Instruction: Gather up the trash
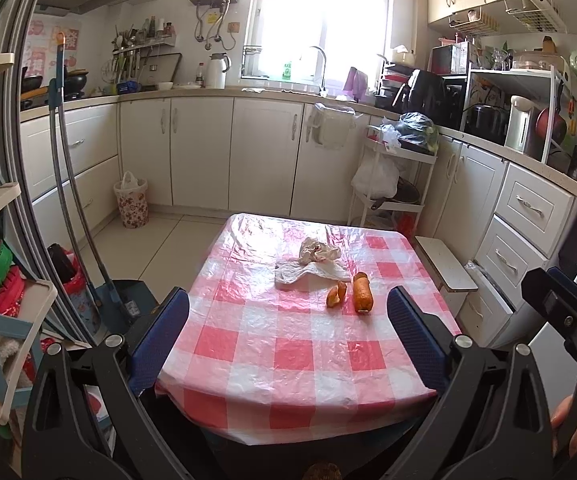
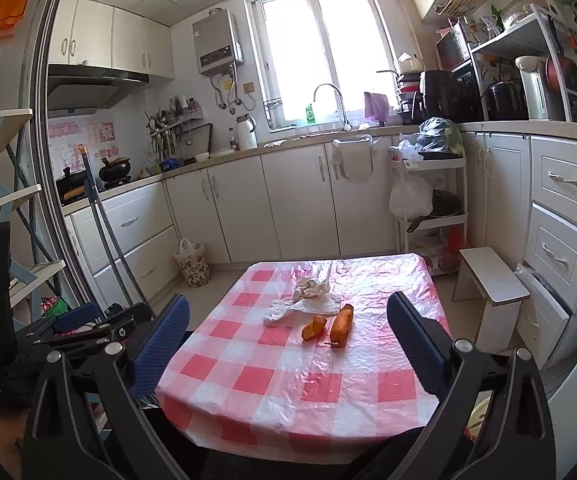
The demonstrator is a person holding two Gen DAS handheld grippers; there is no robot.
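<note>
A small table with a pink and white checked plastic cloth holds the trash. Crumpled white tissue lies on a flat white wrapper. Two pieces of orange peel lie beside it, a small curled one and a longer one. My left gripper is open and empty, held back over the table's near edge. My right gripper is open and empty too, at a like distance. The right gripper also shows in the left wrist view.
A flowered waste bin lined with a white bag stands on the floor by the cabinets at the left. A white step stool stands right of the table. A broom and dustpan lean at the left. A white trolley stands behind.
</note>
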